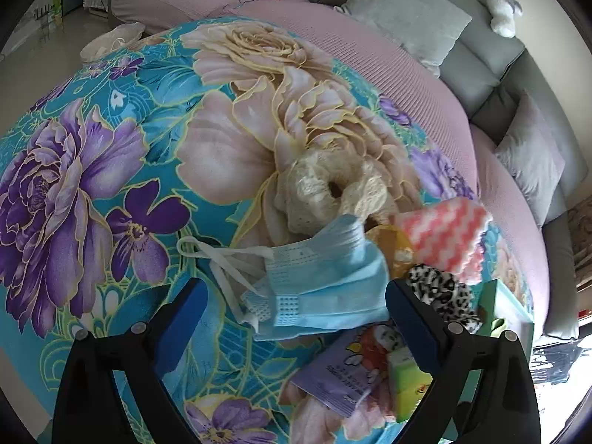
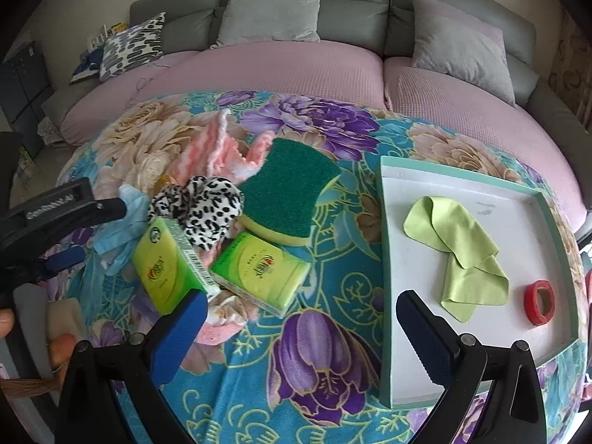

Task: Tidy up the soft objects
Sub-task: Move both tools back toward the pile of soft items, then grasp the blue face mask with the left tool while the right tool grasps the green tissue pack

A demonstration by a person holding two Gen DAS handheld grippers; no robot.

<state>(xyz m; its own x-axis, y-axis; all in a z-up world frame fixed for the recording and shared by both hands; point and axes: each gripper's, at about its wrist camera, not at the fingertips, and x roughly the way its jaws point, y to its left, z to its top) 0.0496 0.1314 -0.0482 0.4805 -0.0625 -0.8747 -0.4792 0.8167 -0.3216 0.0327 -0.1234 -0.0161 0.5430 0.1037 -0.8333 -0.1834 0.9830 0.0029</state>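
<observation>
Not much is sorted yet, judging by what's laid out. In the tray (image 2: 386,259), just ahead and to the right of the right gripper (image 2: 299,329), only one green cloth (image 2: 457,255) and one red tape roll (image 2: 539,301) are seen, so the job looks barely started.

The rest is piled on the floral blanket (image 2: 325,351), ahead and to the left of that gripper: two green tissue packs (image 2: 259,270), one green-and-yellow sponge (image 2: 288,192), one leopard-print scrunchie (image 2: 199,207) and one pink wavy cloth (image 2: 207,148).

The left gripper (image 1: 296,310) is held wide apart with nothing pinched; the one blue face mask (image 1: 325,277) lies right between its fingers, so that's probably what gets grabbed next. Just beyond the mask one cream lace scrunchie (image 1: 333,192) is spotted, and a purple wipes packet (image 1: 344,370) sits under the right finger.

The right gripper is spread too, nothing in it.
</observation>
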